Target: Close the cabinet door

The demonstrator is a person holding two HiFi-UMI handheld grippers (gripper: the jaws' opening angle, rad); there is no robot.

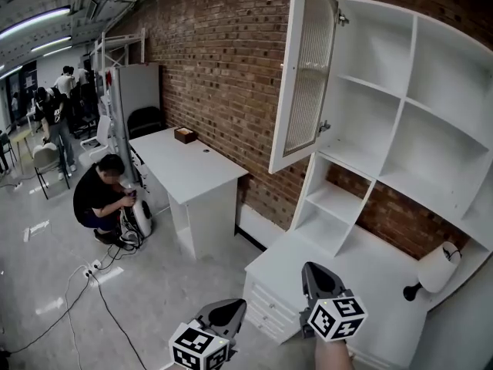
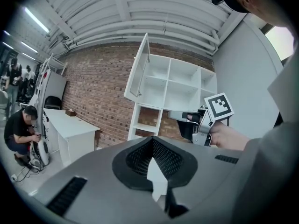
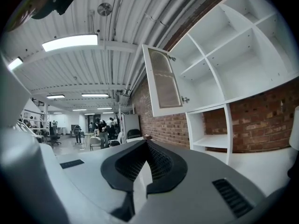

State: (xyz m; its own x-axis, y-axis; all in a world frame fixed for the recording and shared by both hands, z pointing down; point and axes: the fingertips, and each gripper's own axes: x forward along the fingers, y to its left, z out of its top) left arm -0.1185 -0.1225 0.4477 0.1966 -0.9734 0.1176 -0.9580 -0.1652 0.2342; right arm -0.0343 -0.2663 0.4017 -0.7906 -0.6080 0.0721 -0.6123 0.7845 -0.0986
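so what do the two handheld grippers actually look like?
Both match: the left gripper and right gripper have smooth grey wedge-shaped bodies tapering to two jaws lined with black textured pads. Each carries a white marker cube printed with black square codes. No cables show.

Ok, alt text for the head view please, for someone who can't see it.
A white cabinet door with a ribbed glass panel stands open on a wall shelf unit against a brick wall. Below, the left gripper and right gripper are shut and empty, clear of the door.
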